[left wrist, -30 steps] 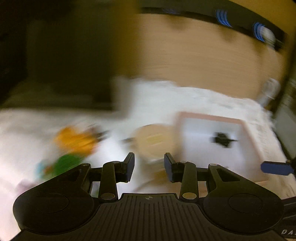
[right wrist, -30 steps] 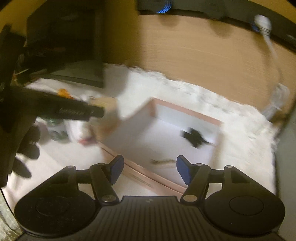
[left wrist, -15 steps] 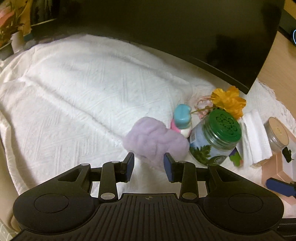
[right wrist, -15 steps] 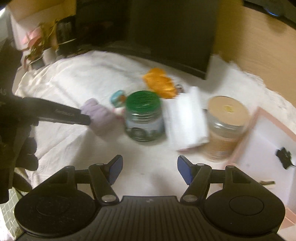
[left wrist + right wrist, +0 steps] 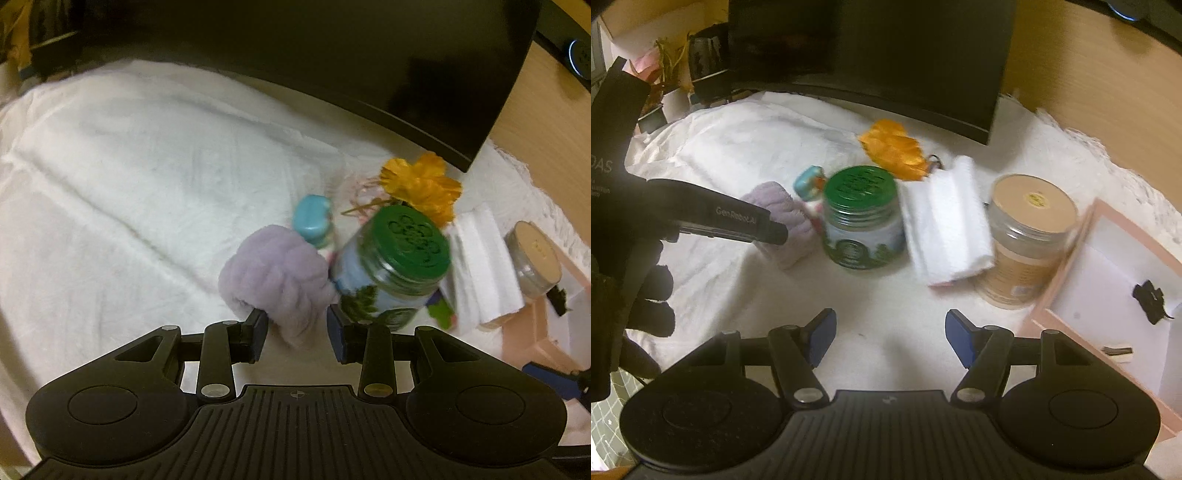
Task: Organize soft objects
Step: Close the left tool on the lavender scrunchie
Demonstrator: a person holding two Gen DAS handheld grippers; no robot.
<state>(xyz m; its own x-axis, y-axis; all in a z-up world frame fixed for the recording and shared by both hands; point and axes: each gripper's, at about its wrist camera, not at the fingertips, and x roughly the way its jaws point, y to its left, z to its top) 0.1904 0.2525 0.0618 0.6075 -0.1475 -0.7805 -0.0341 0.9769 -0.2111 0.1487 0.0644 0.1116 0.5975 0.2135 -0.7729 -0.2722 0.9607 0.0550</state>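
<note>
Item: lavender plush bundle (image 5: 275, 275), lying on the white cloth (image 5: 129, 177), its near end between the parted fingers of the left gripper (image 5: 297, 334), nothing clamped. Long axis runs away from the tool, tilted leftward. Right gripper (image 5: 890, 341) spread wide, empty (hovering short of the clutter). Risk: green-lidded jar (image 5: 391, 266) sits touching the bundle just off the right finger; closing or lifting could tip it.

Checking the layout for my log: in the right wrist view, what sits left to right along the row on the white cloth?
Purple plush → green-lidded jar → folded white towel → tan-lidded jar → pink tray.
</note>
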